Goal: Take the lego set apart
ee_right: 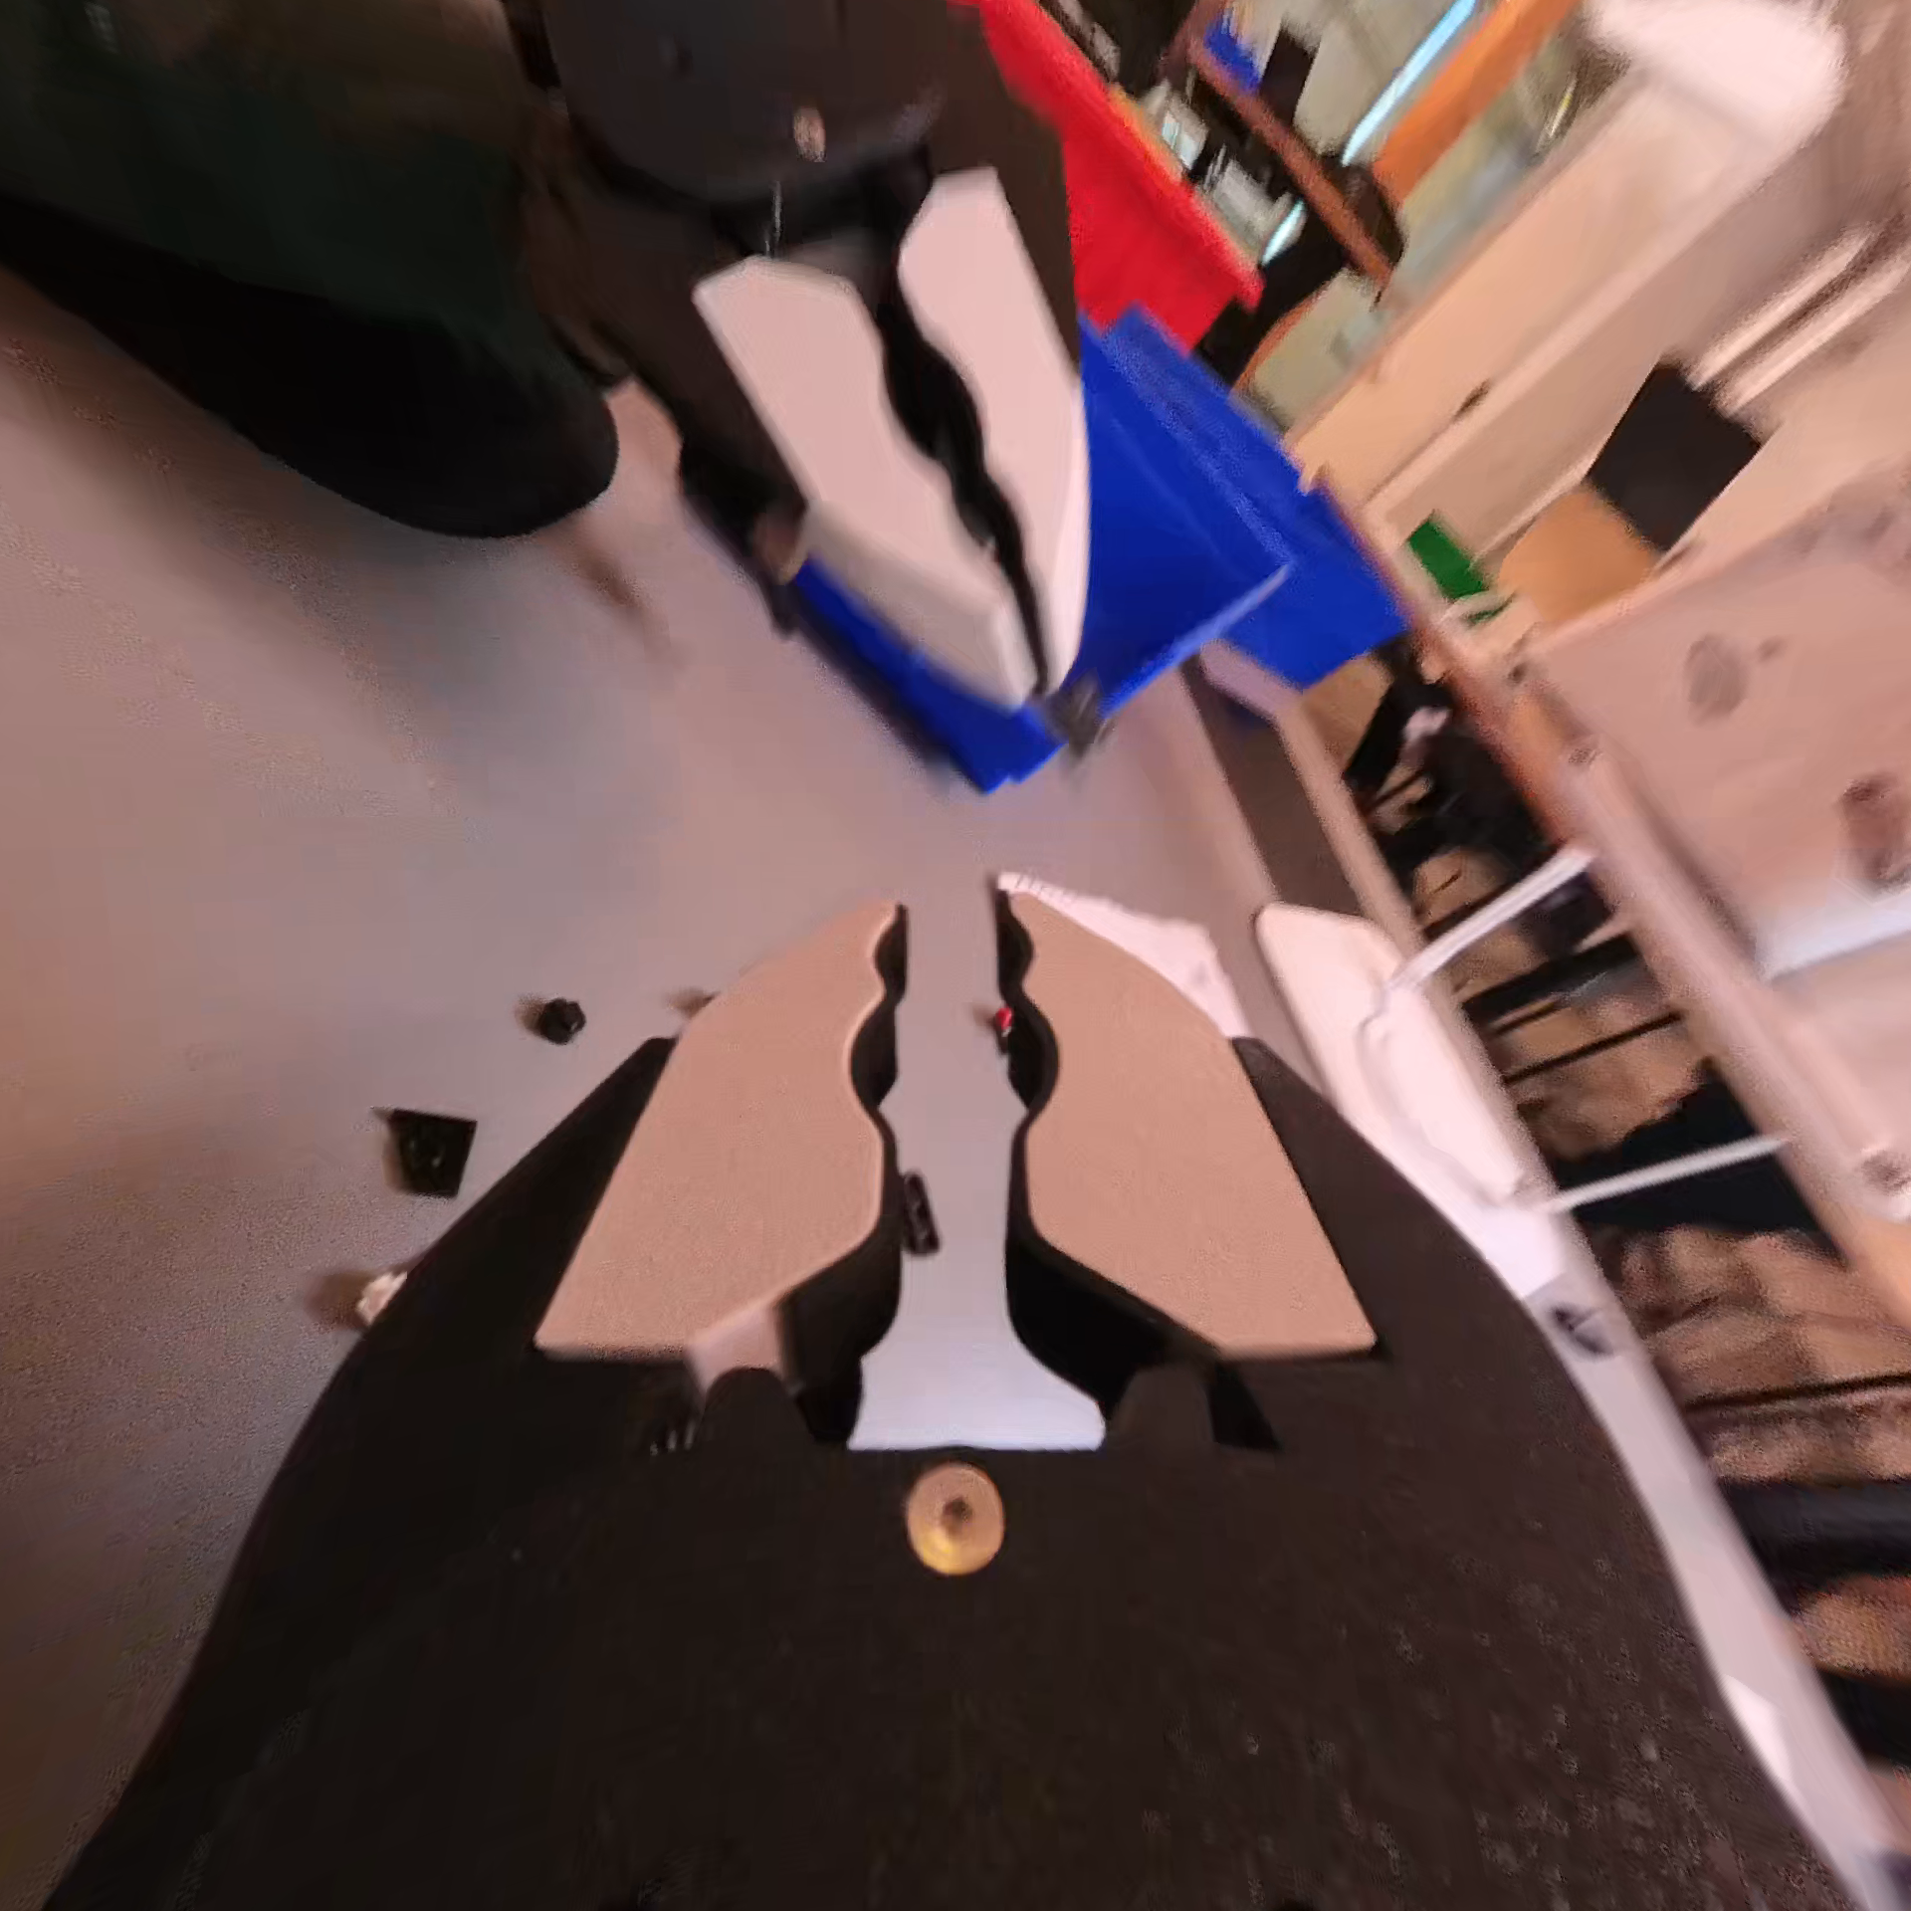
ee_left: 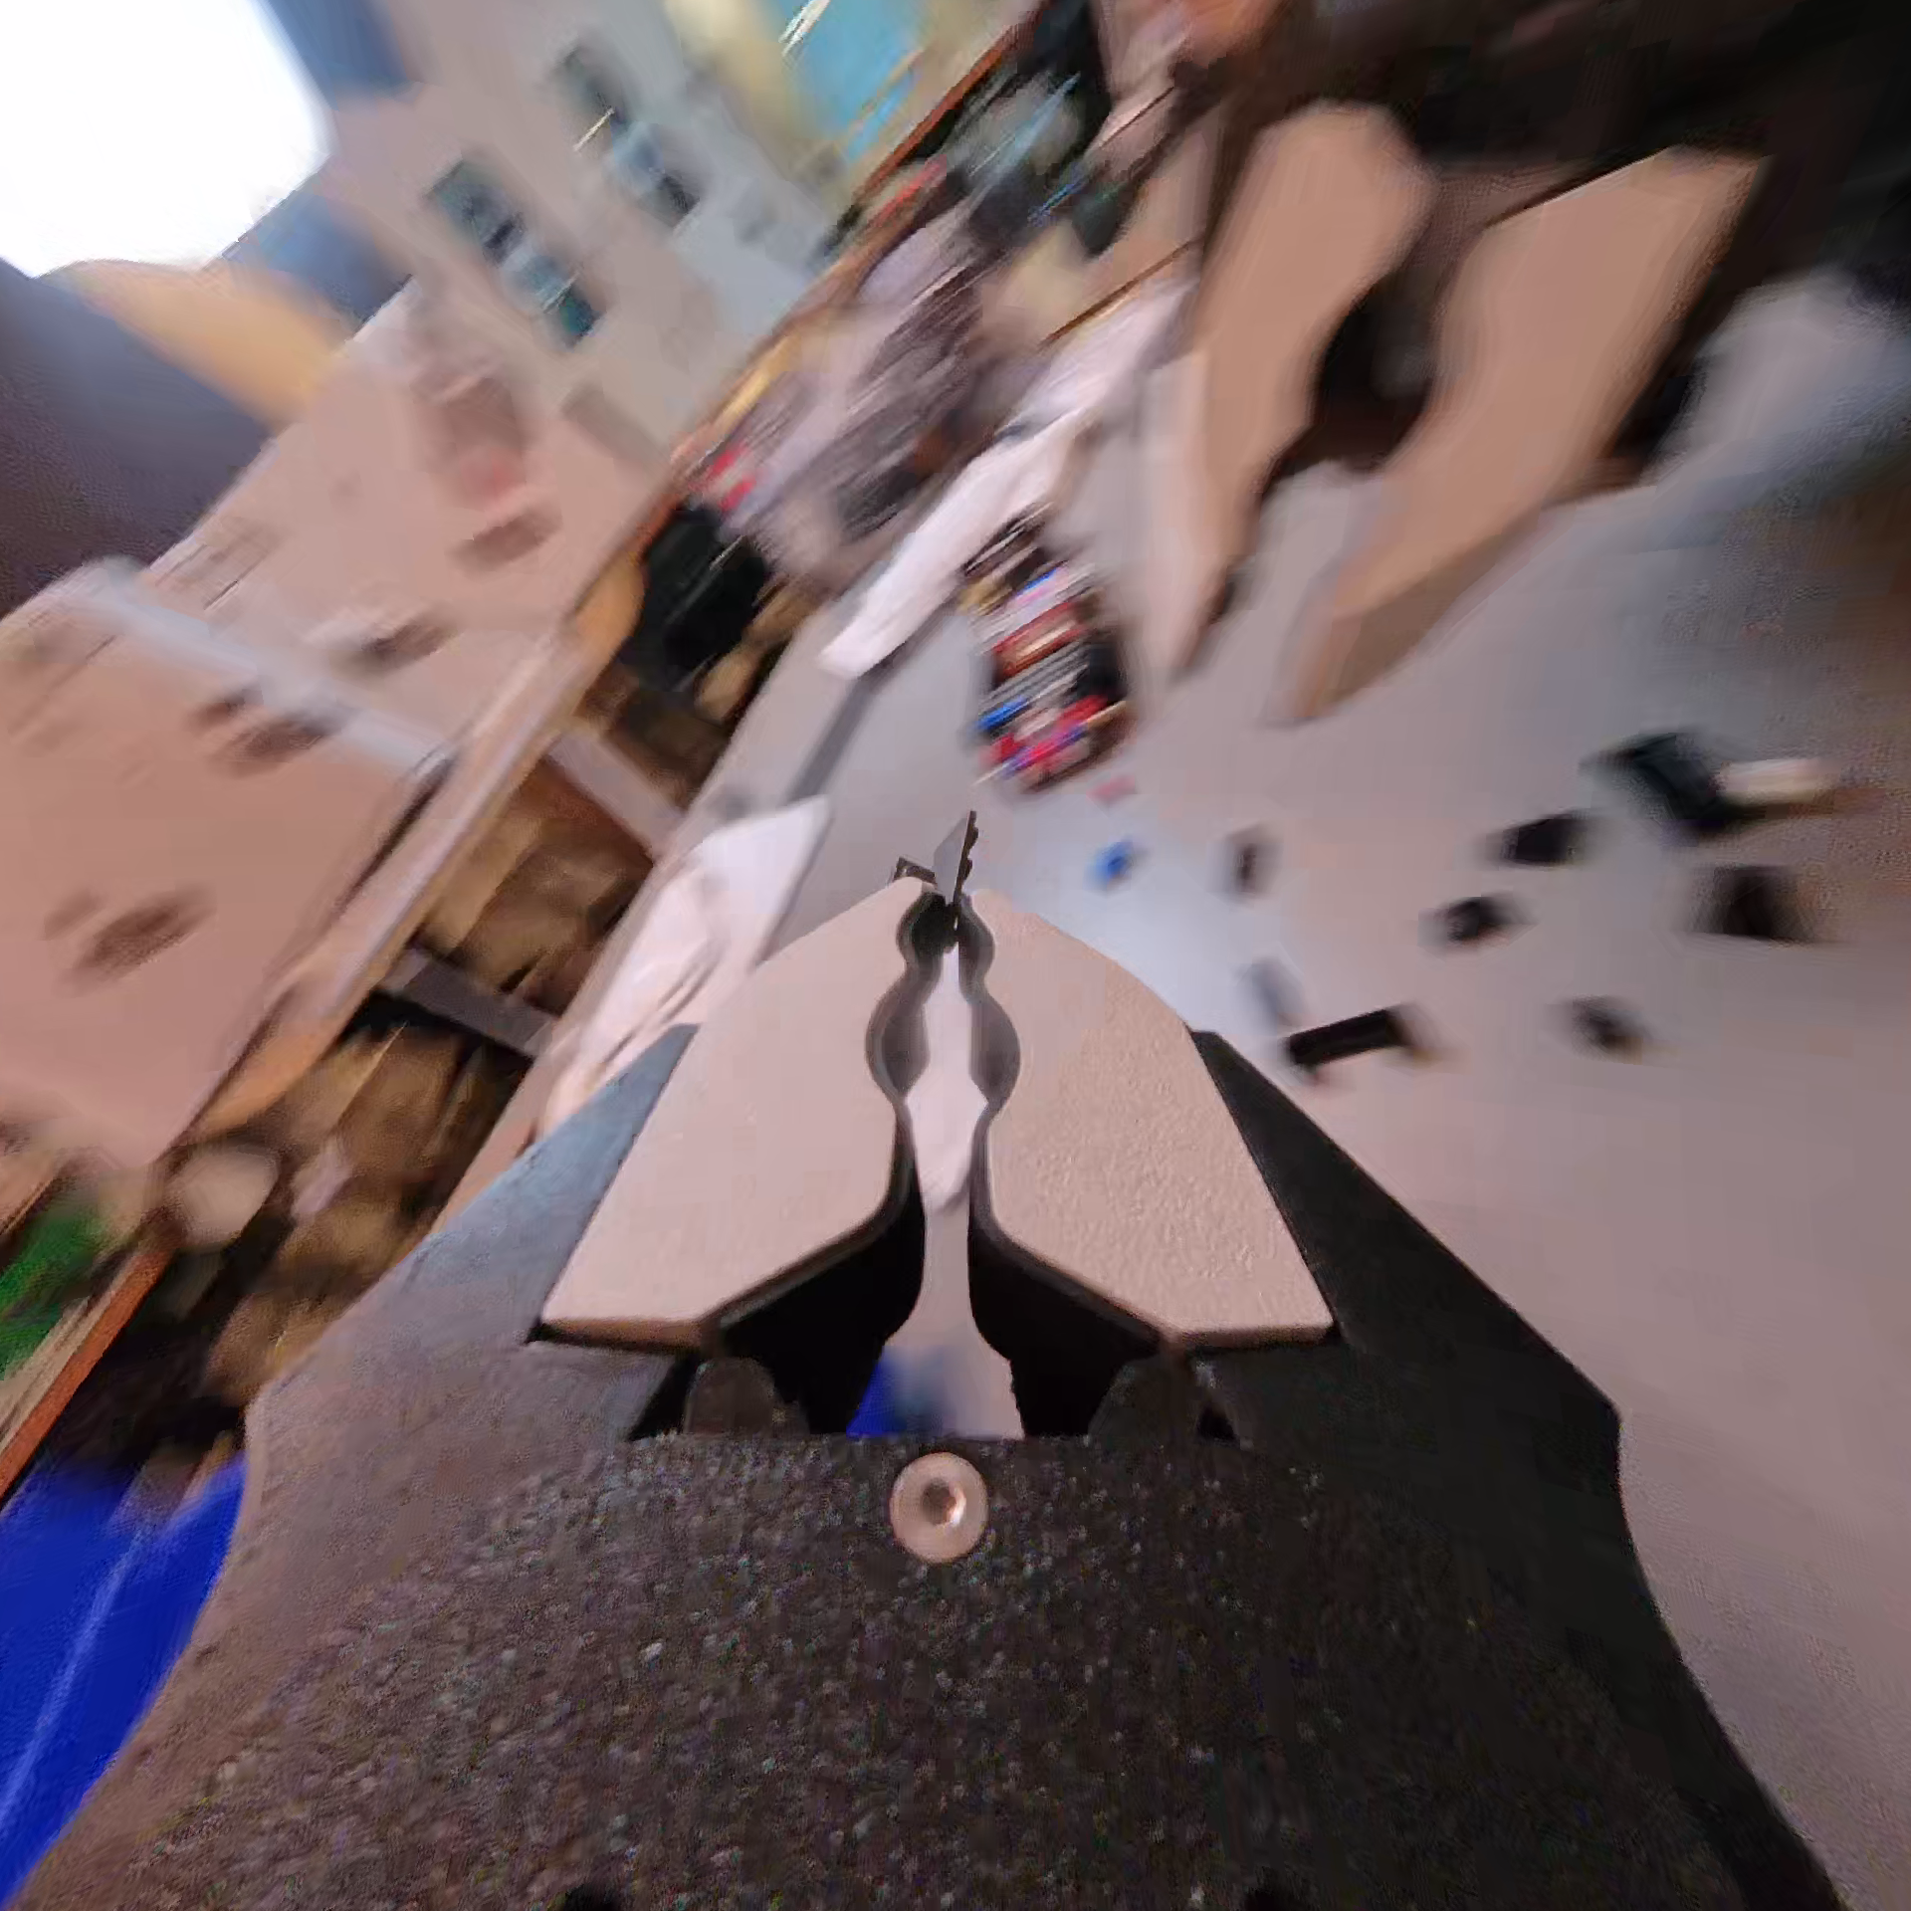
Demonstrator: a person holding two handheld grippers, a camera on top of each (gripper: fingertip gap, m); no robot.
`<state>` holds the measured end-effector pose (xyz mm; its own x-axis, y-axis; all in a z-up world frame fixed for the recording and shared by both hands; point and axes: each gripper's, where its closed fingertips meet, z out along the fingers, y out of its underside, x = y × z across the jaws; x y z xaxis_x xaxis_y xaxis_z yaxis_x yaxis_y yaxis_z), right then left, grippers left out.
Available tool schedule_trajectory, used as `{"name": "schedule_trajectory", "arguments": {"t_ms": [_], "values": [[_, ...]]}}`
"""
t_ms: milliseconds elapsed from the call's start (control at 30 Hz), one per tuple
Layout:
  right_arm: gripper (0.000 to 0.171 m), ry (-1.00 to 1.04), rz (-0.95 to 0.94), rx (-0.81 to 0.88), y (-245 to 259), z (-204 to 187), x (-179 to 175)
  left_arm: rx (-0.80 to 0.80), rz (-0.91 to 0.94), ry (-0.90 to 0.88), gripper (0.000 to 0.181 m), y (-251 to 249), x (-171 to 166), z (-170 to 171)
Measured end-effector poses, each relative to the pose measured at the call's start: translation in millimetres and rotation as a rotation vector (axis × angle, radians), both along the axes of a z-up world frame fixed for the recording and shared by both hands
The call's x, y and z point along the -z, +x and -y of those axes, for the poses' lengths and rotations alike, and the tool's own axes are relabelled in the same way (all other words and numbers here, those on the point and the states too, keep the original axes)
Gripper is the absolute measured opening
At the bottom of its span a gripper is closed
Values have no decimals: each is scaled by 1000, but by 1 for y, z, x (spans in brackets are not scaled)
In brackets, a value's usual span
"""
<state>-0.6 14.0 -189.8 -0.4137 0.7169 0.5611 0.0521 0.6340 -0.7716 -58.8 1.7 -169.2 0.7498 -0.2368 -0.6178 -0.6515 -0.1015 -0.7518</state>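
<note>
My left gripper (ee_left: pixel 943 898) is shut on a small dark lego piece (ee_left: pixel 953 860) that sticks out past its tips. In the right wrist view the left gripper (ee_right: pixel 1047 691) hangs tip-down with that piece (ee_right: pixel 1078 718) in front of a blue bin (ee_right: pixel 1189 538). My right gripper (ee_right: pixel 951 920) is open with a narrow gap and empty, low over the grey table (ee_right: pixel 310 776). It also shows in the left wrist view (ee_left: pixel 1251 672), at the upper right. A blurred multi-coloured lego cluster (ee_left: pixel 1044 672) sits on the table beyond my left tips.
Loose dark pieces lie on the table (ee_left: pixel 1541 838), (ee_right: pixel 429 1148), (ee_right: pixel 558 1019), (ee_right: pixel 918 1210), and a tiny red one (ee_right: pixel 1001 1019). White paper (ee_right: pixel 1138 941) and a white tray (ee_right: pixel 1375 1034) lie by the table's edge. Both views are motion-blurred.
</note>
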Motion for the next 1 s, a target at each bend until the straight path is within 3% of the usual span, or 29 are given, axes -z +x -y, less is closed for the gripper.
{"name": "schedule_trajectory", "arguments": {"t_ms": [67, 133, 200, 367, 567, 700, 833, 1000], "values": [[24, -91, 137, 12, -1, -9, 16, -331, 73, -126, 3, -65, 5, 3], [24, -162, 279, 9, 0, -9, 37, -521, 216, -244, 2, -104, 19, 14], [28, -226, 416, 13, 1, -3, 55, -607, 302, -370, 4, -120, 38, 25], [30, -274, 578, 49, -3, 14, 75, -637, 381, -433, 51, -120, 53, 27], [29, -158, 647, 187, -13, 19, 95, -359, 384, -326, 40, -68, 32, 7], [9, -115, 583, 173, -16, 13, 90, -119, 418, -377, 32, -22, 40, 4], [9, -307, 459, 24, -11, 15, 58, 104, 464, -481, 34, 14, 55, 11], [9, -531, 369, -214, 11, 32, 13, 351, 549, -446, 37, 58, 45, 15]]}}
